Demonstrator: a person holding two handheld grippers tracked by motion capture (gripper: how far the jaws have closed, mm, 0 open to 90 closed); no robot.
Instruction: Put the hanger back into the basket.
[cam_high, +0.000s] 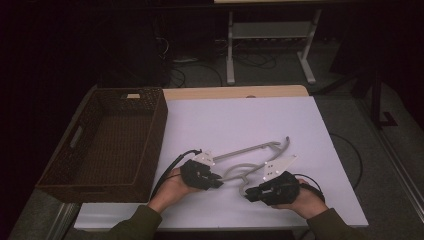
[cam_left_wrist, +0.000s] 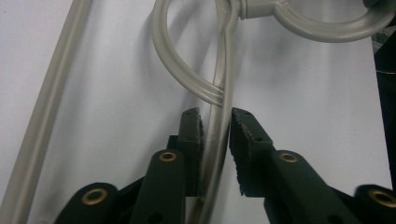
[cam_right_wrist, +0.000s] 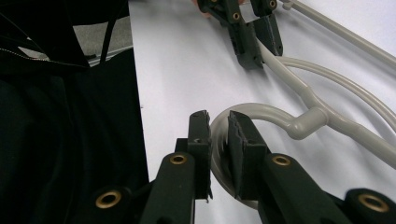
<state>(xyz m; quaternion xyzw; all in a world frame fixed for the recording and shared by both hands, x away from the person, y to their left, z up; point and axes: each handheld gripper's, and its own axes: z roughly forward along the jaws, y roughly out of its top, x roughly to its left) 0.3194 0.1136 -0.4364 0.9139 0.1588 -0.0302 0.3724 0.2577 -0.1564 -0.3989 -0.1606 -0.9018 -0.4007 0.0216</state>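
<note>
Both forearms lay low over the white desk (cam_high: 300, 130). The left hand-held gripper (cam_high: 218, 180) clamped the grey plastic clothes hanger's (cam_high: 250, 150) thin arm; the right hand-held gripper (cam_high: 248, 195) pinched its hook. The dark woven wicker basket (cam_high: 60, 165) stood left.

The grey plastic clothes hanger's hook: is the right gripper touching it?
Touching. In the right gripper view, the right gripper has both pads pressed on the grey plastic clothes hanger's hook.

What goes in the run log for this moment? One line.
left tool: shut on hanger | right tool: shut on hanger hook | hanger: flat on table | basket: left, empty
</note>
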